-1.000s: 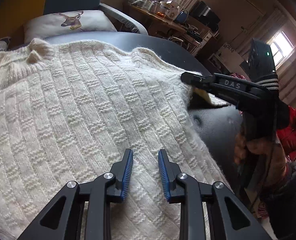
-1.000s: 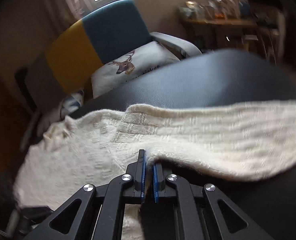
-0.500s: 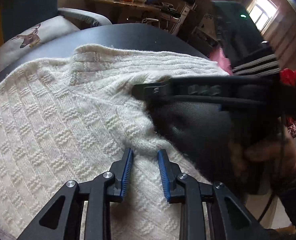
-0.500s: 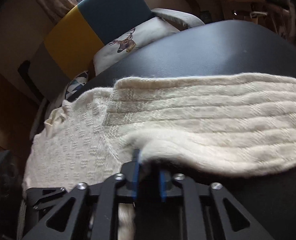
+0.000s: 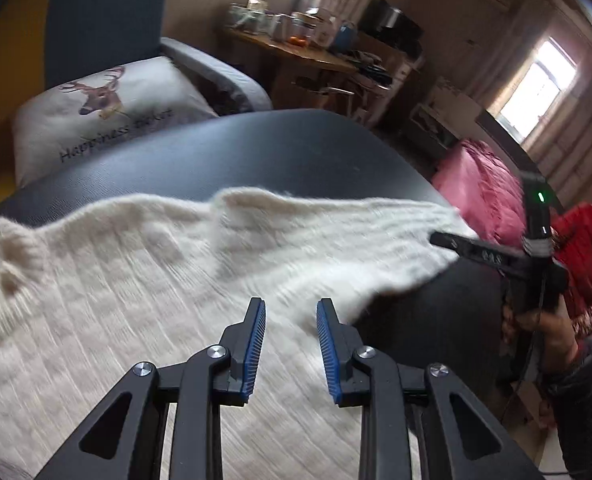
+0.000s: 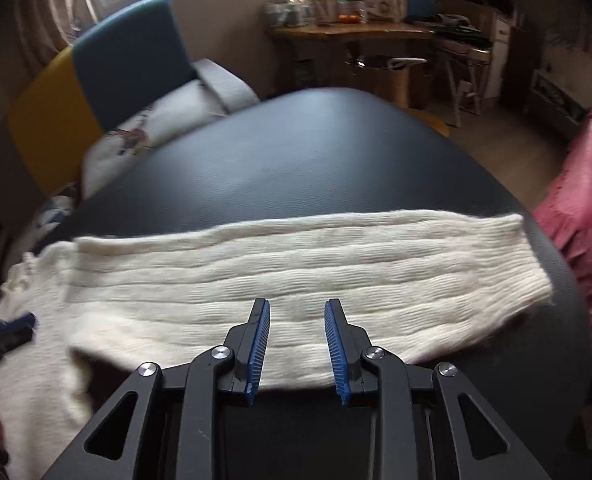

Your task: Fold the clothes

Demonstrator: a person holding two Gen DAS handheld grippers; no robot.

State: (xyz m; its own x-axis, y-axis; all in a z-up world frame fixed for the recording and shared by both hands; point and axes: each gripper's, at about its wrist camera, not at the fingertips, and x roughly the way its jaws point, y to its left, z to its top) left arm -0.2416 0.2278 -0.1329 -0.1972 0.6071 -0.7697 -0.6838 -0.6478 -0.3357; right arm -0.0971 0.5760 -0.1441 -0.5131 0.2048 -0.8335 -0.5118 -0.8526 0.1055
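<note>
cream knit sweater (image 5: pixel 144 300) is spread on the black table (image 5: pixel 256 152), sleeve (image 6: pixel 315 272) laid out sideways | left gripper (image 5: pixel 290 312) is held parted, empty, over the body | right gripper (image 6: pixel 297 312) is held parted, empty, above the sleeve

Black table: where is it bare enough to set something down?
The far half of the black table, between the sweater sleeve and the deer cushion, is bare. A smaller dark patch lies below the sleeve. The left side is covered by the sweater body.
</note>
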